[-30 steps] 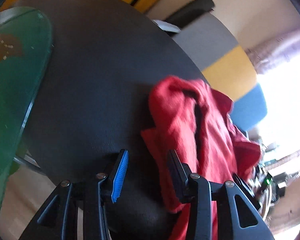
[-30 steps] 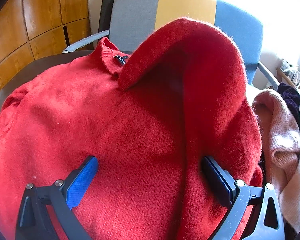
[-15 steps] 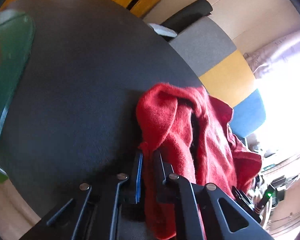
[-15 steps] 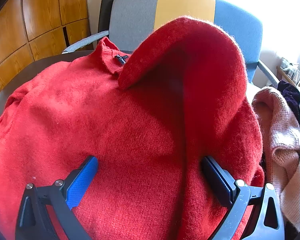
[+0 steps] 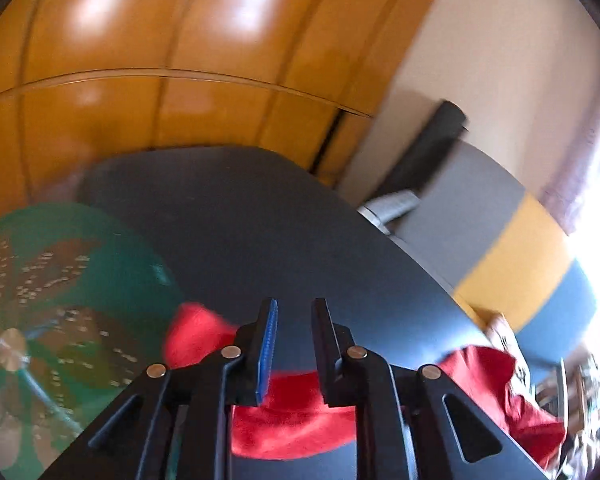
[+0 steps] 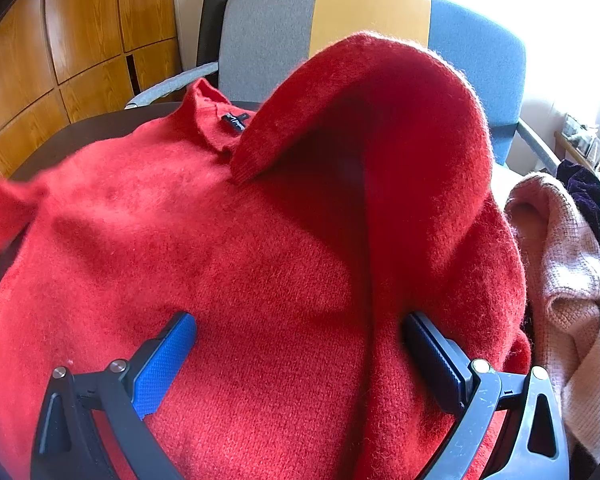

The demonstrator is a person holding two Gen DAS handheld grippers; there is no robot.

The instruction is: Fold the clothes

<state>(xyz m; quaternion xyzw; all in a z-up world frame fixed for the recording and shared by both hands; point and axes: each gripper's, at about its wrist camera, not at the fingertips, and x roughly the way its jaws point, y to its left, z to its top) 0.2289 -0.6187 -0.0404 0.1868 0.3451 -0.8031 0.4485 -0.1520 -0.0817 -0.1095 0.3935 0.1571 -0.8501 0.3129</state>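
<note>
While the red sweater (image 6: 220,264) lies spread on the table (image 5: 260,220), right gripper (image 6: 296,344) rests on it, jaws wide. Left gripper (image 5: 294,344), above the sweater's edge, jaws narrowly apart, opening, empty. Best practice: pin the body, fold the raised sleeve (image 6: 400,120) flat.

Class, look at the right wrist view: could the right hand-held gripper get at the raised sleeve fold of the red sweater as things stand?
Probably yes: the right hand-held gripper stands open over the red sweater, nothing covering the sleeve fold just ahead.
</note>
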